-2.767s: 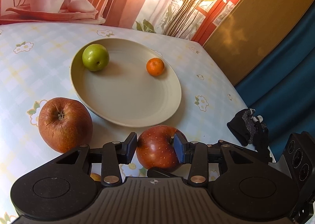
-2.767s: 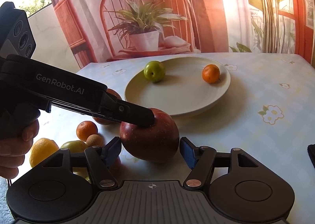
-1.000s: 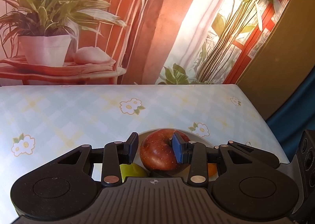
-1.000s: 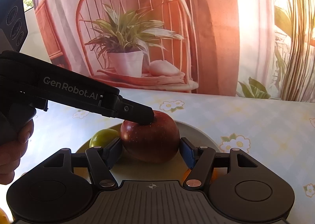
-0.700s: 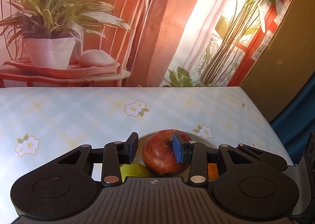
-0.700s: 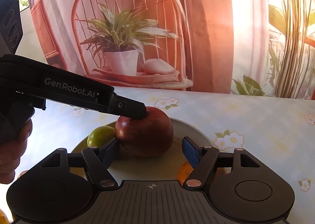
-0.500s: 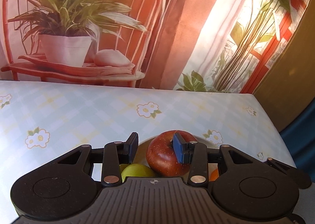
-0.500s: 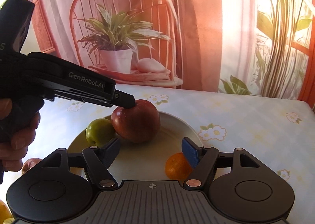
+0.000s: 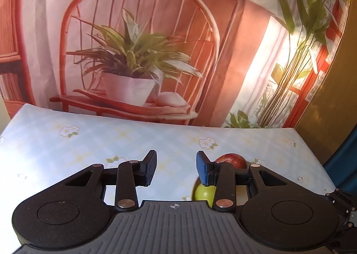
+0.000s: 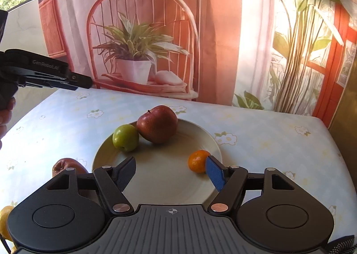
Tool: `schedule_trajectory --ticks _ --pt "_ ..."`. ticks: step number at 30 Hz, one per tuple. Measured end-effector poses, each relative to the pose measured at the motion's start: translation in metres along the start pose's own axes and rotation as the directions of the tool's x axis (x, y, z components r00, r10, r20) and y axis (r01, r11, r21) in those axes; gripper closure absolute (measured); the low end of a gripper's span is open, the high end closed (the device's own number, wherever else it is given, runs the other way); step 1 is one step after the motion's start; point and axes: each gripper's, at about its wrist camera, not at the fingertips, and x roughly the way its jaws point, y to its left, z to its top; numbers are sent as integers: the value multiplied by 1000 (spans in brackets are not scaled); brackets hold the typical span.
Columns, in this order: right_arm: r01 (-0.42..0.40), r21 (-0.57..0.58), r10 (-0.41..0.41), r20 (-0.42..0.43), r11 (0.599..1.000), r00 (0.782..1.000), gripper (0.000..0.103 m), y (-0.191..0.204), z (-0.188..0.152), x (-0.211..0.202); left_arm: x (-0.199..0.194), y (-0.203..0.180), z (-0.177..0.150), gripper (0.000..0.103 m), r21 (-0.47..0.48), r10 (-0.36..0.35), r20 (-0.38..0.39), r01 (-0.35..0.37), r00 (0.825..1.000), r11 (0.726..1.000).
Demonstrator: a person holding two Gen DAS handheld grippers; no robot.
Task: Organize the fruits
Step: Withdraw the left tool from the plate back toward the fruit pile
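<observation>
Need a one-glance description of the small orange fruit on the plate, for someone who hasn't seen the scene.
Find the round pale plate on the flowered tablecloth. Three fruits sit on it: a red apple touching a green apple at the far side, and the small orange fruit alone near the right rim. It is the smallest and the only orange one there.

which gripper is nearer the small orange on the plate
Right. The right gripper hovers over the plate with the orange beside its blue pad; the left gripper is off over the table's far-left edge.

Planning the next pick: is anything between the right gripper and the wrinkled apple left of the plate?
Nothing visible blocks it. The wrinkled apple lies just beyond the right gripper, left of the plate, partly hidden by the gripper's own body.
</observation>
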Motion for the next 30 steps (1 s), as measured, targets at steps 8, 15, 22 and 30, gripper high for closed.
schedule_trajectory --ticks 8,15,22,30 --pt "-10 38 8 44 999 999 37 32 -12 -15 -71 69 -22 61 7 84 20 -84 996 996" --pt "-65 3 64 56 998 996 37 62 -28 -34 -116 107 -55 62 -31 71 -14 -72 997 997" --pt "-76 91 68 95 993 993 37 70 -51 -54 -144 93 -88 61 19 34 38 -35 999 999" --pt "-55 98 45 107 994 993 37 82 -89 -71 -156 54 -124 61 20 -24 64 23 998 1000"
